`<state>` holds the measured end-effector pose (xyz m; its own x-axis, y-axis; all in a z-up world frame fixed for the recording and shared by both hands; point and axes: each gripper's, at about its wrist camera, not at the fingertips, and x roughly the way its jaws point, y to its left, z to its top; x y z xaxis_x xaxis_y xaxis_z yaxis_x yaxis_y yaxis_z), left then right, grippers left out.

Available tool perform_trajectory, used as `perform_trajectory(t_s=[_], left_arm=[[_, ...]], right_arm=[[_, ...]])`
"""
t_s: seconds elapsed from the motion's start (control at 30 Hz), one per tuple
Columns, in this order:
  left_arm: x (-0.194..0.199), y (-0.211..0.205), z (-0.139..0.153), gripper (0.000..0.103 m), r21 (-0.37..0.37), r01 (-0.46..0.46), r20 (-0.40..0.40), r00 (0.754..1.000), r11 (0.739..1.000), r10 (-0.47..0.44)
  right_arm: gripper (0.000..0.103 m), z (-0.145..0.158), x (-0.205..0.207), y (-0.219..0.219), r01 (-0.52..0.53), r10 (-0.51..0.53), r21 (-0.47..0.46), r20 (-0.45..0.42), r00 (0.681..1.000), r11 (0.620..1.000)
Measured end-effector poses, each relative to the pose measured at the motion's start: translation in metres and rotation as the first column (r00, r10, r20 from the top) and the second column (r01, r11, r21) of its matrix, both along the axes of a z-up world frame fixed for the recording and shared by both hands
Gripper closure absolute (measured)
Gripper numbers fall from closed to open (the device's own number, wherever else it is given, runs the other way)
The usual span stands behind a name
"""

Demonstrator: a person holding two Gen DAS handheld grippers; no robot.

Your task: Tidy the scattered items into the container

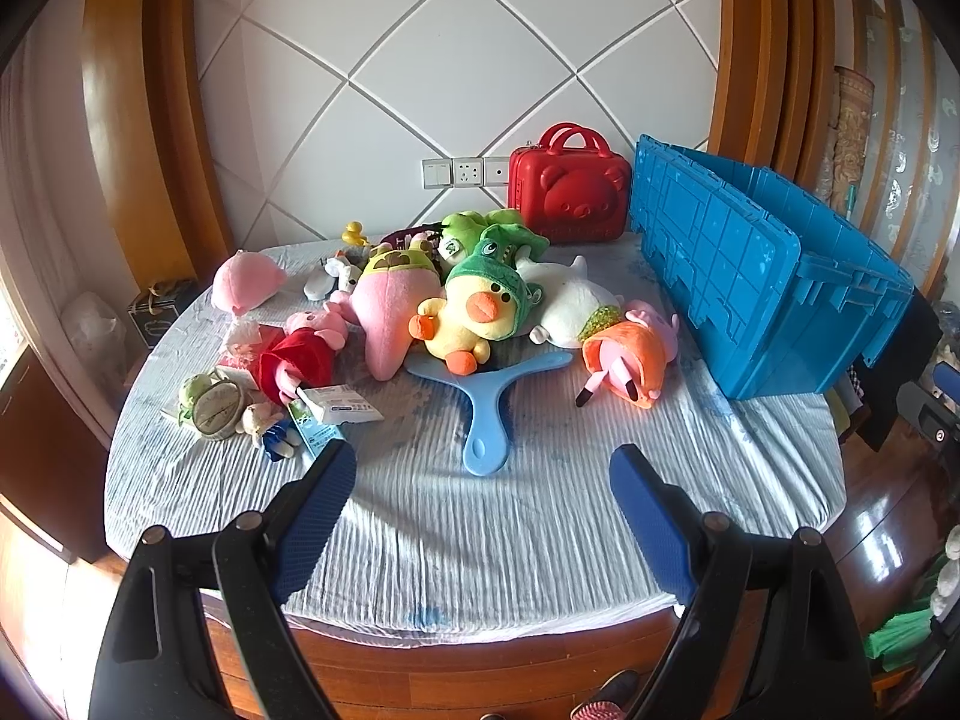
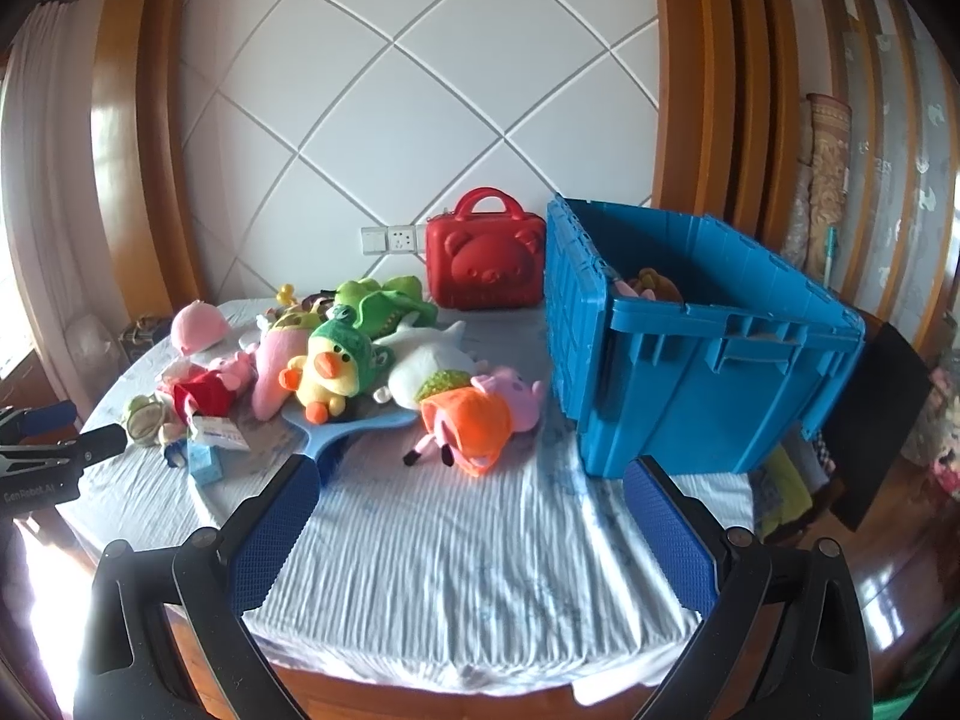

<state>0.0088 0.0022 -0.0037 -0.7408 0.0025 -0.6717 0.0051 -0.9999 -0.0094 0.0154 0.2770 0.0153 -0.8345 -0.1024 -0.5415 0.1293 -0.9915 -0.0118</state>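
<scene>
Both grippers hang released over the near edge of the bed: left gripper (image 1: 483, 468) and right gripper (image 2: 471, 474), nothing between their blue pads. At right sits the open blue crate (image 2: 708, 372), a toy showing inside. Left of it, centre frame, lie the white plush (image 2: 420, 369), yellow duck plush (image 2: 327, 381), orange-dressed pig plush (image 2: 474, 429) and blue hand mirror (image 1: 480, 414).

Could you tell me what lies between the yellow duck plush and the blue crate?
In both wrist views, a white plush and a pig plush in an orange dress lie between the yellow duck plush and the blue crate.
</scene>
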Motion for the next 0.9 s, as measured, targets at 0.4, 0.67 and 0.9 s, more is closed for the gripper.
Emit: perform_trajectory(t_s=[0.4,0.67,0.9], left_arm=[[0.001,0.001,0.0,0.016,-0.001,0.005,-0.002,1.0,1.0,-0.005],[0.006,-0.001,0.001,0.016,0.001,0.006,-0.007,1.0,1.0,-0.006],[0.009,-0.014,-0.005,0.016,0.004,-0.015,-0.001,1.0,1.0,0.015]], right_arm=[[0.0,0.002,0.007,0.006,0.016,-0.016,0.001,-0.004,1.0,1.0],[0.0,0.004,0.01,0.006,0.017,-0.017,0.004,-0.006,1.0,1.0],[0.0,0.004,0.012,0.006,0.018,-0.018,0.004,-0.001,1.0,1.0]])
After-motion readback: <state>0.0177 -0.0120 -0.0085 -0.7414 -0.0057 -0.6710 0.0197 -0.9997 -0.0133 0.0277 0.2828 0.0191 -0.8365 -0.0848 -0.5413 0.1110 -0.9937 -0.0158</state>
